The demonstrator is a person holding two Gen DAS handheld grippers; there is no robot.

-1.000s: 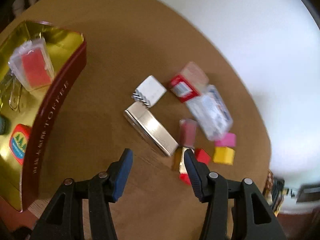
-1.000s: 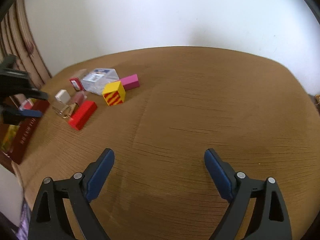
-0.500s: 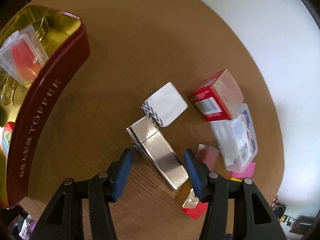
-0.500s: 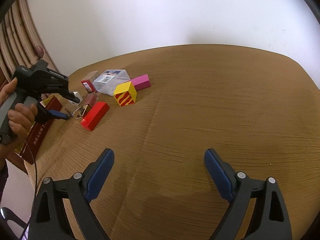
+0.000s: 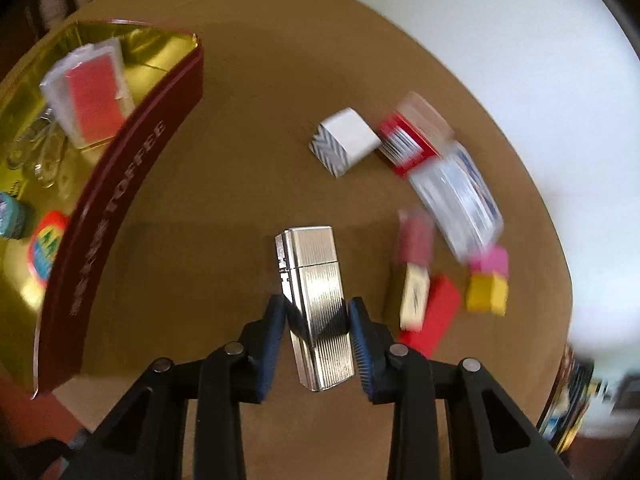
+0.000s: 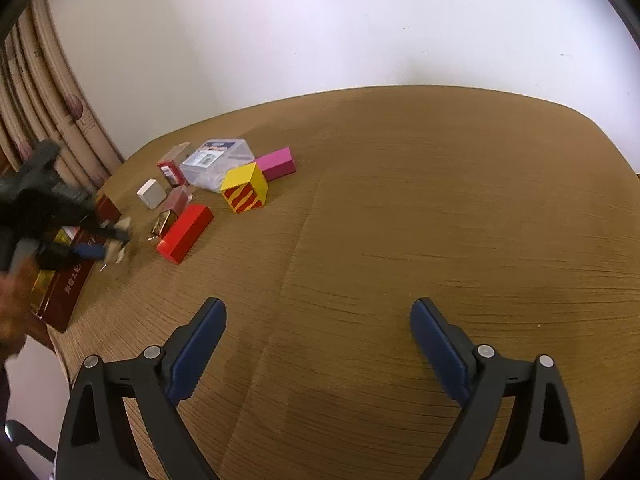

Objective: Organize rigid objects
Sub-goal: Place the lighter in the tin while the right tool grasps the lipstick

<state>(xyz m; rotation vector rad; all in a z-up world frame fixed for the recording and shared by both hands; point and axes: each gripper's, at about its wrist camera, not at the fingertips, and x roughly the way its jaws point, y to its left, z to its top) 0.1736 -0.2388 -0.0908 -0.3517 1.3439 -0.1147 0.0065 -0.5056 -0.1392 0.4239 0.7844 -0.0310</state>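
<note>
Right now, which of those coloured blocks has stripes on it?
The yellow cube: red stripes on its sides. The pink block and red block are plain.

Lighter (image 5: pixel 316 304) lies between tin (image 5: pixel 120 216) and blocks (image 5: pixel 436 312).

Motion blur smears the clear plastic box (image 5: pixel 460 196) and red carton (image 5: pixel 408 140) at two o'clock from the silver lighter (image 5: pixel 316 300); the toffee tin (image 5: pixel 120 200) runs off the left edge, its small lettering unreadable.

Ribbed silver lighter (image 5: pixel 318 300) off the table, blocks scattered beside
</note>
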